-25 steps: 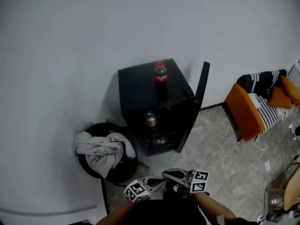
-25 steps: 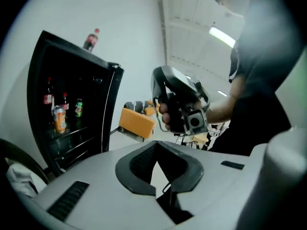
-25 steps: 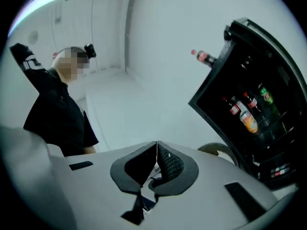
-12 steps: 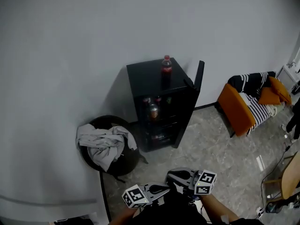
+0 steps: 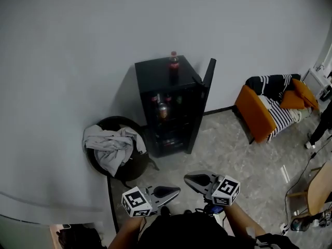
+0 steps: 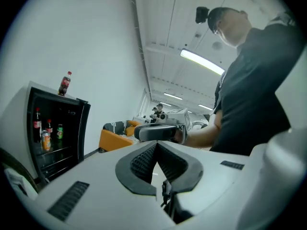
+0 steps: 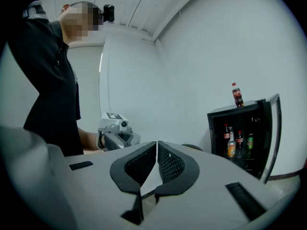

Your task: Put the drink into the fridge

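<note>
I stood well back from the fridge (image 5: 155,72), with bare tiled floor (image 5: 218,144) open between us. My left gripper (image 5: 175,191) and right gripper (image 5: 188,179) hung low in front of me, near each other but apart. Each was clenched on nothing, its jaws meeting at the tips. The drink (image 5: 174,66), a red-capped cola bottle, stood upright on the fridge's flat top. The door (image 5: 207,87) was swung open on the right-hand side, baring shelves of bottles (image 5: 162,108). The fridge backed onto the wall (image 5: 104,35). Just beside it on the left sat a round black bin (image 5: 136,162) with a grey cloth (image 5: 111,147) draped over its rim, crowding that side. On the right, well apart from the door, stood an orange chair (image 5: 251,113) carrying a striped cloth (image 5: 275,83).
</note>
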A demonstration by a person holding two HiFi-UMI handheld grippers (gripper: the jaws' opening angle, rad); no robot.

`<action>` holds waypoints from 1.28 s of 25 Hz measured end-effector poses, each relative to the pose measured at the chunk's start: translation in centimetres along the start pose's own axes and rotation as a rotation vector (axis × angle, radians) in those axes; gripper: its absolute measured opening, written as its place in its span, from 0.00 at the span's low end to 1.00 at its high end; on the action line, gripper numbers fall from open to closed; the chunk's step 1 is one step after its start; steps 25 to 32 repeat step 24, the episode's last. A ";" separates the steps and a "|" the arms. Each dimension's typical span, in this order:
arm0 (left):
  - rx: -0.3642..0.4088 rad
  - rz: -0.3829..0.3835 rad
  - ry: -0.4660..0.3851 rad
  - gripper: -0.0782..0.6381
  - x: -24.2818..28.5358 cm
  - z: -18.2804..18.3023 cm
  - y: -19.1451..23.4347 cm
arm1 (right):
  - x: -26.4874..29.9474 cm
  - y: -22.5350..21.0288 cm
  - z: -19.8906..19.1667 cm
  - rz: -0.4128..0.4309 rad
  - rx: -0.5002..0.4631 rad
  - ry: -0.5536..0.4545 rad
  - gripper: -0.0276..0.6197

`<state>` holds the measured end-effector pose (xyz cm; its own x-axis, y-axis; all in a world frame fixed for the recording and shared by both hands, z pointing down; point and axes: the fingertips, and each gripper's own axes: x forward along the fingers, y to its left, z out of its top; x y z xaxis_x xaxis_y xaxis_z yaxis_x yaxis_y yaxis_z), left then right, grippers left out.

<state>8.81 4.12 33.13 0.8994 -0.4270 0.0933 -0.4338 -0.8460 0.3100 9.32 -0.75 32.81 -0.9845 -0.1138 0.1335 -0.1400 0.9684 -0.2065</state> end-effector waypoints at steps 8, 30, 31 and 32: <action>0.049 -0.035 0.034 0.12 4.3 1.3 -5.3 | -7.3 2.5 0.5 0.090 -0.017 -0.046 0.08; 0.118 0.205 -0.133 0.13 6.4 3.2 -5.1 | -9.5 1.7 -0.2 0.094 -0.140 0.045 0.08; 0.118 0.205 -0.133 0.13 6.4 3.2 -5.1 | -9.5 1.7 -0.2 0.094 -0.140 0.045 0.08; 0.118 0.205 -0.133 0.13 6.4 3.2 -5.1 | -9.5 1.7 -0.2 0.094 -0.140 0.045 0.08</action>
